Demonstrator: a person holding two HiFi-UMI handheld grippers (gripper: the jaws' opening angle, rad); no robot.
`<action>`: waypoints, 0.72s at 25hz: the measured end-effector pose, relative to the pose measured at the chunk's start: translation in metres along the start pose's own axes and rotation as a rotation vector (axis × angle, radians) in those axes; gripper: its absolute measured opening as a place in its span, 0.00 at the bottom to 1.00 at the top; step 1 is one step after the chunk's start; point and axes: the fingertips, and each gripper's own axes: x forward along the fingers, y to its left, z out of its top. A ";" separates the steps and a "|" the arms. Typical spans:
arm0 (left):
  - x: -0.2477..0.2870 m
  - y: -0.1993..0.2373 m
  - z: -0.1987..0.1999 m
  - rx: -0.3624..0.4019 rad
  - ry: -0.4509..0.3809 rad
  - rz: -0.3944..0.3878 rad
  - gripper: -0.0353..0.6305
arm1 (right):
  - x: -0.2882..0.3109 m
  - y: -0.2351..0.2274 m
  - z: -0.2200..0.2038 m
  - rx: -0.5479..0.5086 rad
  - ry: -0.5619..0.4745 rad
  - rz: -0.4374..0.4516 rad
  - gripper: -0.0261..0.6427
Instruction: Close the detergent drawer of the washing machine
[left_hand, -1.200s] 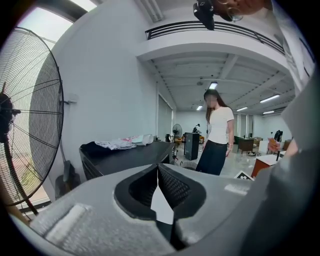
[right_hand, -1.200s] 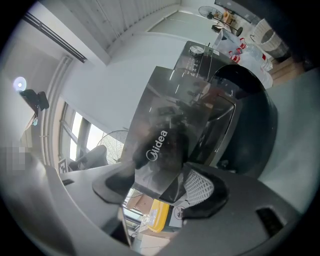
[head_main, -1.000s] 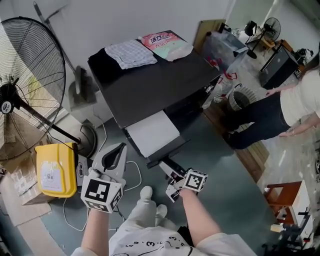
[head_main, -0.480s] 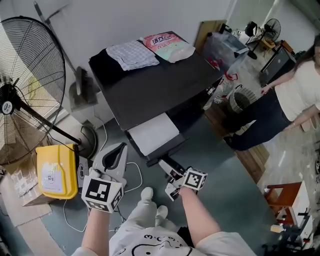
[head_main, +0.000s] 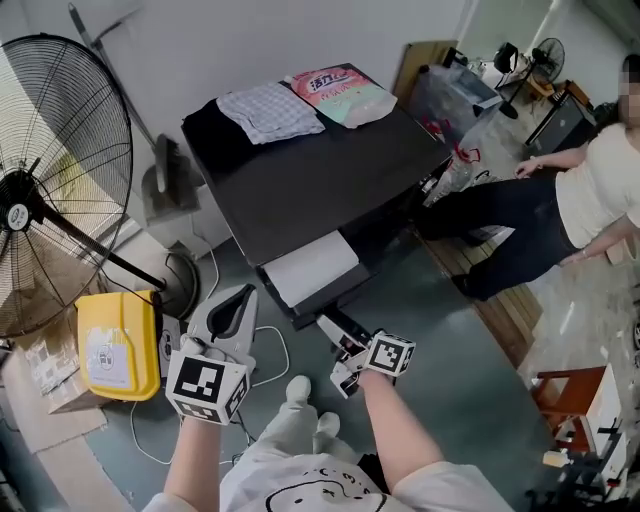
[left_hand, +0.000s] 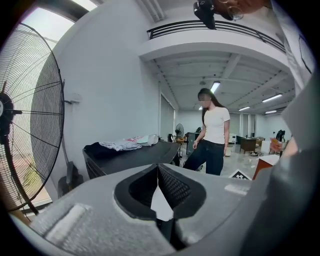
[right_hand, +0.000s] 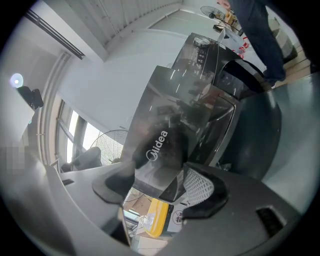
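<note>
while the detergent drawer (head_main: 310, 268) stands pulled out from the front of the black washing machine (head_main: 300, 190), its pale inside facing up, the right gripper (head_main: 336, 340) is held just at the drawer's outer end. in the right gripper view its jaws are spread, and the lower corner of the drawer's dark glossy front panel (right_hand: 165, 140), which bears a white brand name, sits between the two pads (right_hand: 200, 187); whether either pad touches the panel cannot be told. a yellow container (right_hand: 155, 217) shows low down through the gap between the jaws.

the left gripper (head_main: 234, 305) hangs to the left of the drawer and apart from it, over the floor. in the left gripper view its jaws are pressed together at the tips, with nothing between them.

on top of the machine lie a checked cloth (head_main: 268, 108) and, just beside it, a pink and green bag (head_main: 340, 92). a large standing fan (head_main: 50, 200) is at the left, and a person (head_main: 580, 200) stands at the right, well apart from the machine.
</note>
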 end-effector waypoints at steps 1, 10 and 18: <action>0.001 0.001 0.001 0.001 0.000 0.002 0.08 | 0.002 0.000 0.000 0.003 0.004 0.001 0.47; 0.004 0.014 0.003 -0.002 -0.003 0.011 0.08 | 0.025 0.001 0.010 -0.020 0.012 -0.011 0.47; 0.004 0.028 0.003 -0.009 0.001 0.026 0.08 | 0.040 0.000 0.015 -0.014 0.009 -0.022 0.47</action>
